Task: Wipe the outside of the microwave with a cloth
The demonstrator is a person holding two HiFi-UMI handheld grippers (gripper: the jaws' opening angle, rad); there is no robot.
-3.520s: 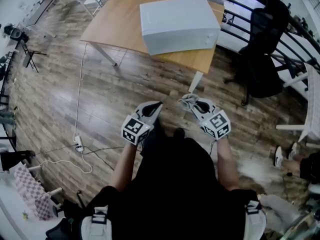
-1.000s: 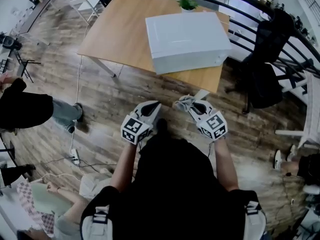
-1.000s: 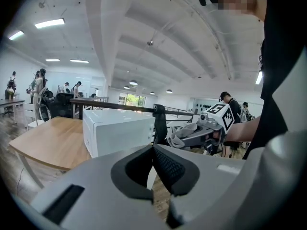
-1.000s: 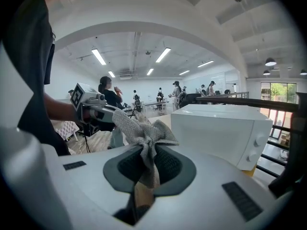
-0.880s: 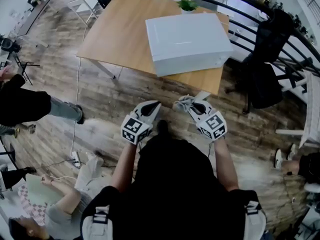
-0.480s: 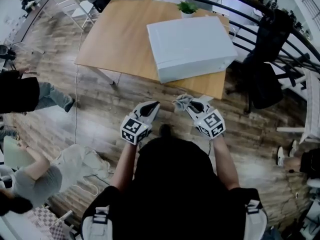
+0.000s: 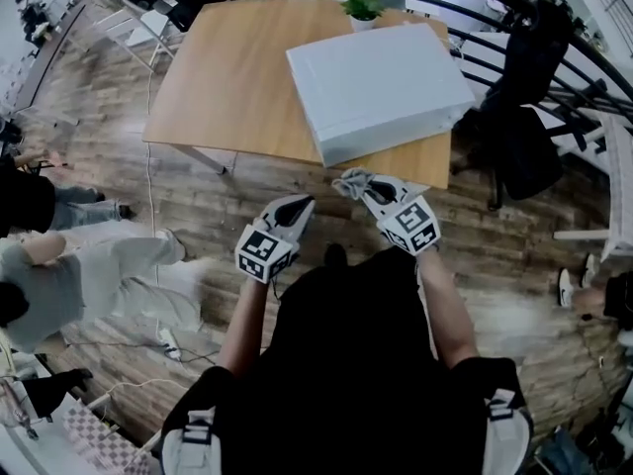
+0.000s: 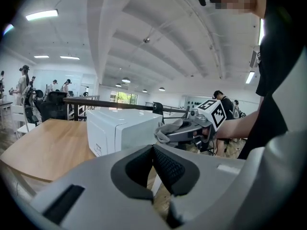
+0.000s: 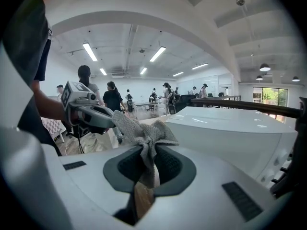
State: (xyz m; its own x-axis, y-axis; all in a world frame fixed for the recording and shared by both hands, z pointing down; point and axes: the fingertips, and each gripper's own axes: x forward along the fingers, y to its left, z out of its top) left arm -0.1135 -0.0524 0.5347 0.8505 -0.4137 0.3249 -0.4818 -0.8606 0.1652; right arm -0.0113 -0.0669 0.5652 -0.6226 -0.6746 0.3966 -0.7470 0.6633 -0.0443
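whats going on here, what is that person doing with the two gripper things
A person stands at a light wooden table that bears a white box-shaped microwave, with a gripper in each hand. The right gripper is clamped on a crumpled grey cloth, held near the microwave's front corner. The left gripper is shut and empty beside it. The cloth is not yet on the microwave.

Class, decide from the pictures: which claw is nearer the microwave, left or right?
Right. The right claw, gripping the cloth, is just short of the microwave; the left claw sits farther back and off to the left.
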